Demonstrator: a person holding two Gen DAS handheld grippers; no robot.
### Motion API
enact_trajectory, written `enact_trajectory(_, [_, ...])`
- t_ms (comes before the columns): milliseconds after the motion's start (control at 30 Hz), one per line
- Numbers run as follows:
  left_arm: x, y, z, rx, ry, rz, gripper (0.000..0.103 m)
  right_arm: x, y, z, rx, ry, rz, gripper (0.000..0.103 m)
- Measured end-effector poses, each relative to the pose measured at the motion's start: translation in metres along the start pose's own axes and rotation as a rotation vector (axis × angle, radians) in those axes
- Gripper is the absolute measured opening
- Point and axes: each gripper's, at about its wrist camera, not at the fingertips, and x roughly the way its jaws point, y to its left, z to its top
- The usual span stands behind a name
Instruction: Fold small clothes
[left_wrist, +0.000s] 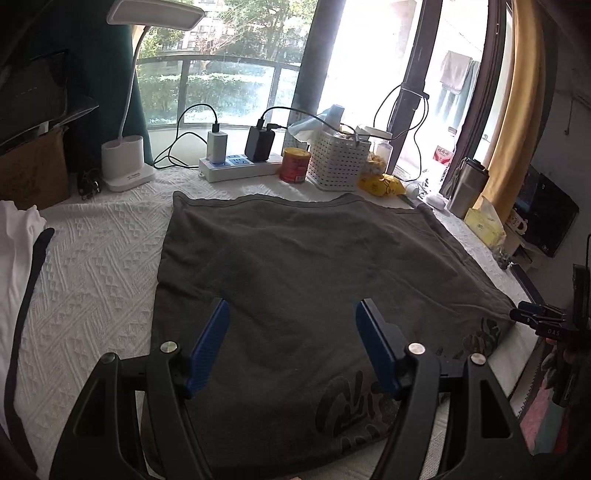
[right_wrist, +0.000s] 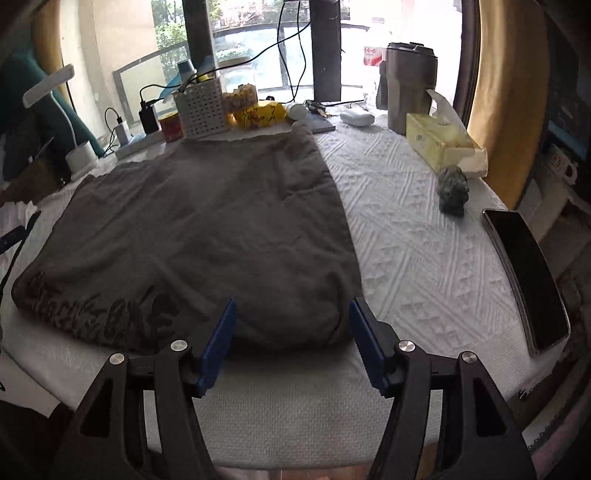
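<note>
Grey garment (left_wrist: 295, 266) lies flat on white textured cloth (left_wrist: 92, 266), dark print along near edge, near side looks already doubled over. Judged soft, light, limp; will sag and drag unless pinched at corners or hem. Best hold: near corners, both layers together. Left gripper (left_wrist: 291, 347) jaws wide apart, above near part of garment, nothing held. Right gripper (right_wrist: 291, 343) jaws wide apart, nothing held, straddling near right corner; contact with fabric cannot be told

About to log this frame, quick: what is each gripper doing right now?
Left gripper: open, holding nothing, above the grey shirt.
Right gripper: open, holding nothing, at the shirt's near edge.
</note>
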Motion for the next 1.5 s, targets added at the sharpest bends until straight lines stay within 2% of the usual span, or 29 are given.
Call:
enact_trajectory(167, [-0.004, 0.000, -0.005, -0.005, 0.002, -0.002, 0.071, -0.007, 0.007, -0.024, -0.030, 0.051, 0.017, 0.067])
enact_trajectory(300, [-0.005, 0.002, -0.003, -0.005, 0.000, 0.005, 0.071, -0.008, 0.009, -0.035, 0.028, 0.074, 0.067, 0.067])
enact_trajectory(333, [-0.005, 0.003, -0.002, -0.005, -0.002, 0.007, 0.071, -0.008, 0.010, -0.035, 0.044, 0.069, 0.079, 0.068])
enact_trajectory(367, [-0.005, 0.004, -0.001, -0.005, -0.004, 0.009, 0.071, -0.007, 0.011, -0.035, 0.057, 0.063, 0.085, 0.075])
enact_trajectory(433, [-0.005, 0.006, 0.001, -0.006, -0.006, 0.017, 0.071, -0.003, 0.013, -0.030, 0.084, 0.051, 0.106, 0.081])
enact_trajectory(600, [-0.004, 0.019, 0.005, -0.025, -0.009, 0.047, 0.071, 0.015, 0.016, -0.013, 0.103, 0.006, 0.107, 0.082])
enact_trajectory(767, [0.004, 0.037, 0.004, -0.098, 0.004, 0.068, 0.071, 0.035, 0.018, 0.010, 0.148, 0.006, 0.125, 0.082])
enact_trajectory(933, [0.009, 0.045, 0.008, -0.111, 0.014, 0.077, 0.071, 0.055, 0.016, 0.029, 0.258, 0.007, 0.246, 0.082])
enact_trajectory(1033, [0.014, 0.053, 0.014, -0.126, 0.018, 0.087, 0.071, 0.065, 0.016, 0.039, 0.319, -0.004, 0.275, 0.082])
enact_trajectory(1333, [0.020, 0.069, 0.024, -0.142, 0.022, 0.106, 0.071, 0.095, 0.038, 0.069, 0.316, -0.005, 0.308, 0.081])
enact_trajectory(1367, [0.020, 0.070, 0.024, -0.143, 0.025, 0.108, 0.071, 0.097, 0.043, 0.071, 0.298, -0.007, 0.302, 0.080])
enact_trajectory(1433, [0.022, 0.073, 0.024, -0.144, 0.032, 0.112, 0.071, 0.101, 0.055, 0.074, 0.244, -0.004, 0.262, 0.071])
enact_trajectory(1500, [0.023, 0.076, 0.023, -0.147, 0.039, 0.117, 0.071, 0.105, 0.066, 0.075, 0.184, 0.005, 0.205, 0.054])
